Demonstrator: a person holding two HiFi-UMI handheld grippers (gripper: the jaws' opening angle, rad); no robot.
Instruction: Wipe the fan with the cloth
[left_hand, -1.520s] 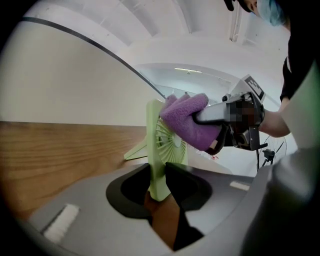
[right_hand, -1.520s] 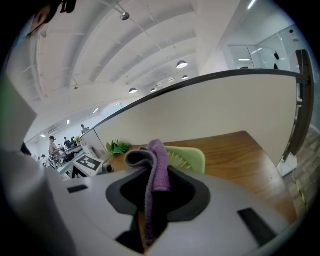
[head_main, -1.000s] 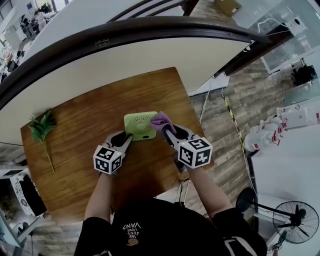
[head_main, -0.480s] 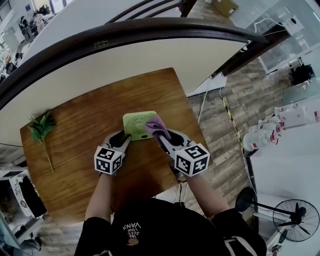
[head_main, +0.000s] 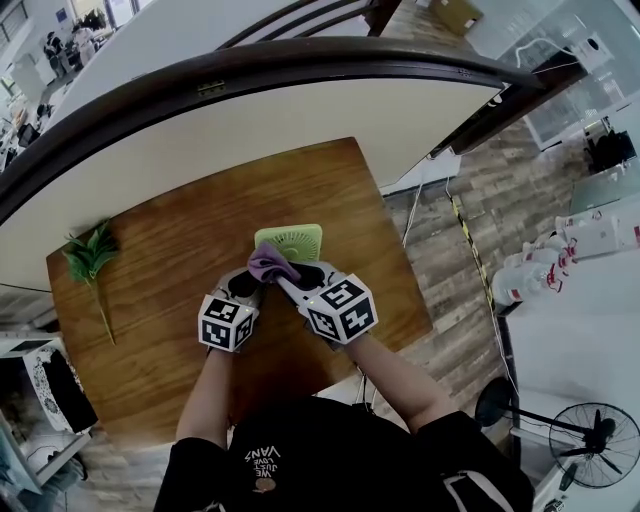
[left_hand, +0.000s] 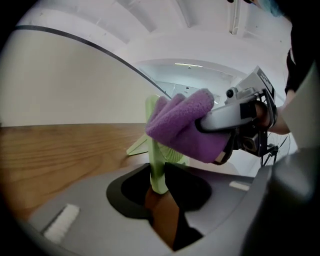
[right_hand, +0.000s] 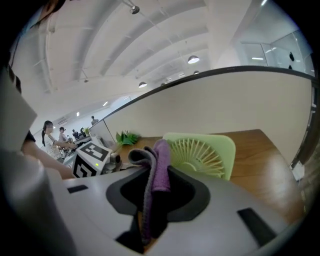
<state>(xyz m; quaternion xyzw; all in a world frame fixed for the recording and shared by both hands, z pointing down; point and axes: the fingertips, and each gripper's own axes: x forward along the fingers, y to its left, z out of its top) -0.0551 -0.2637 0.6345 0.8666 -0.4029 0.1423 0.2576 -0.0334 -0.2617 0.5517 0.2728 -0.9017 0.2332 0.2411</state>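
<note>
Wooden table (head_main: 150, 260), plank floor (head_main: 500, 180) (curved counter (head_main: 250, 130) behind)

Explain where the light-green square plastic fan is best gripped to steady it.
Grip the fan by its thin left edge, coming from the person's side. It stands upright; the flat frame fits between jaws, leaving the grille free. The left gripper, jaws closing, clamps that edge.

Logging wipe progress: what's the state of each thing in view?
fan: upright on table, one edge gripped
cloth: bunched, at fan's front
left gripper: fingers closing on fan's edge
right gripper: shut on cloth
plant sprig: lying flat
</note>
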